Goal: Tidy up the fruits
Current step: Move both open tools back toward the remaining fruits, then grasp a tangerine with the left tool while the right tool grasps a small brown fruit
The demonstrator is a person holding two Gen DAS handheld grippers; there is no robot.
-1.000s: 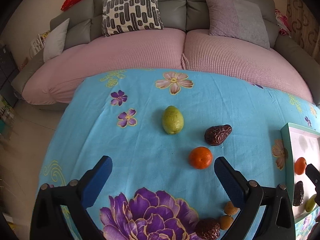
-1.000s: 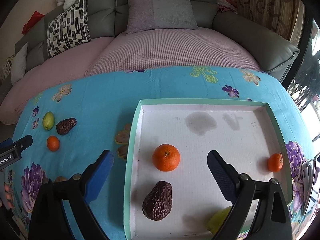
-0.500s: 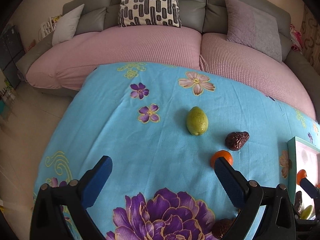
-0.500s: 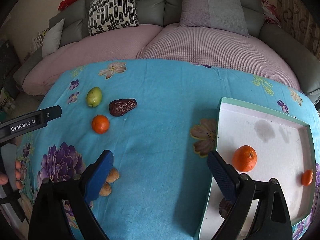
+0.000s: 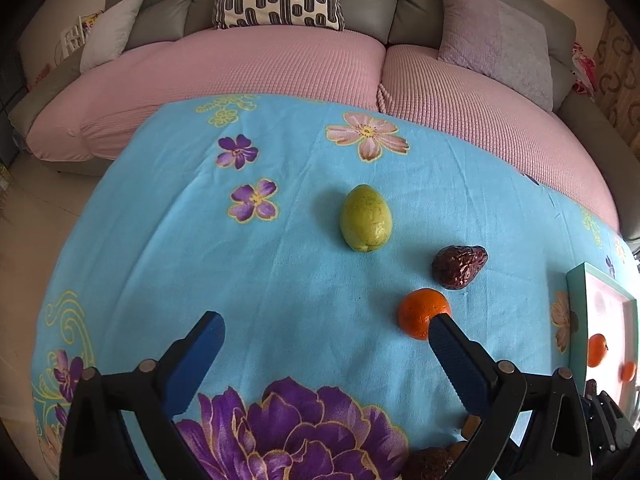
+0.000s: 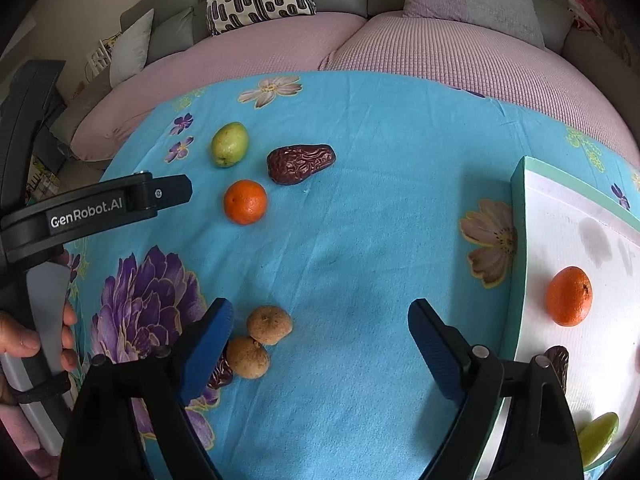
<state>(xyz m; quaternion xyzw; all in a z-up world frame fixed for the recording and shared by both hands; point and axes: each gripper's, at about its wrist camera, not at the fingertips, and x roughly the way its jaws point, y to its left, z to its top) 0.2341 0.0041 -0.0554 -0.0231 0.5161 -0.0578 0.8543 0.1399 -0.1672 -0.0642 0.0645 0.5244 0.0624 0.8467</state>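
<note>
- My right gripper (image 6: 320, 344) hangs over bare blue floral tablecloth (image 6: 360, 220), nothing between the jaws; they are spread wide but closing a little.
- Two brown round fruits (image 6: 260, 340) lie touching each other just beside its left finger (image 6: 208, 344); I judge that's my next pick, so I need to shift left.
- My left gripper (image 5: 324, 356) has fingers spread and empty, and it points at the loose group: green pear-shaped fruit (image 5: 365, 218), wrinkled dark date (image 5: 460, 266), mandarin (image 5: 423, 312) right at its right fingertip.
- White tray with teal rim (image 6: 520, 240) sits to the right and already holds an orange (image 6: 569, 296), another date (image 6: 560, 360) and a green fruit (image 6: 598, 436).
- So the sort is partly done; five fruits are still on the cloth.
</note>
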